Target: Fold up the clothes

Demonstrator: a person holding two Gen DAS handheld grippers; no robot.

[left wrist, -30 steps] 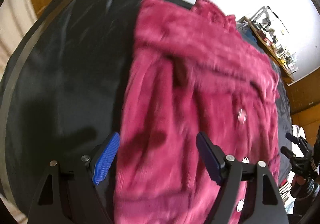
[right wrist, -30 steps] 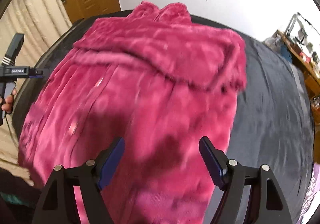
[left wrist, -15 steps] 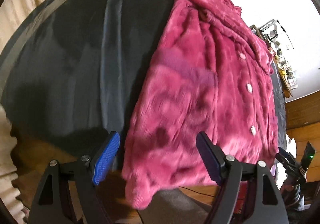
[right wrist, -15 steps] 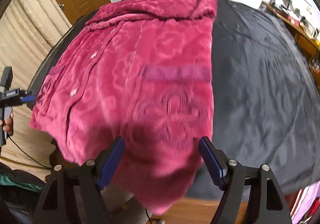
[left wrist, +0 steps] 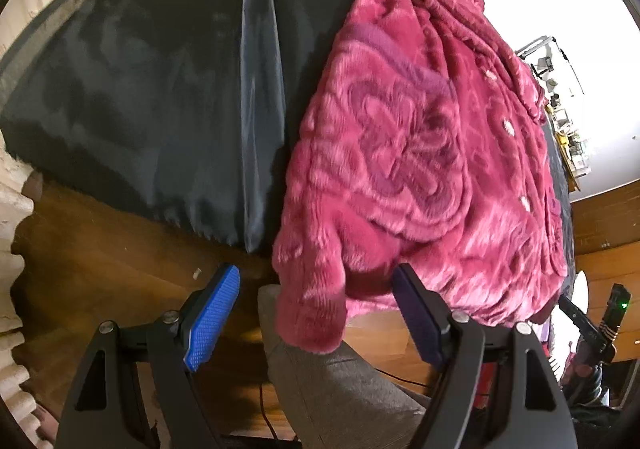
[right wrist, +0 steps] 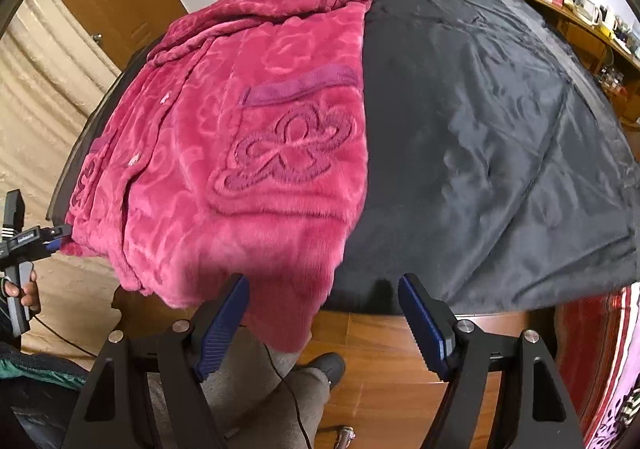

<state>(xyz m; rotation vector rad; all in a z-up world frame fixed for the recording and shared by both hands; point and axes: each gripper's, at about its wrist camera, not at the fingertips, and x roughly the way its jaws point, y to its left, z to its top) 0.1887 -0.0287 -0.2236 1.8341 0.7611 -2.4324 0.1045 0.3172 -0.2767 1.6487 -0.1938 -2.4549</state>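
Both grippers pulled back past bed edge since earlier; our left gripper [left wrist: 316,313] and right gripper [right wrist: 324,321] gape, grasping nothing. Pink robe [right wrist: 248,153] lies on dark bedcover [right wrist: 500,137], hem overhanging; weight may drag it floorward.

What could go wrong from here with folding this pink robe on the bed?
The pink fleece robe already overhangs the edge of the dark bedspread, so its hem could slide to the wooden floor. Both the left gripper and right gripper are open with thick pile between the jaws; closing may catch several layers.
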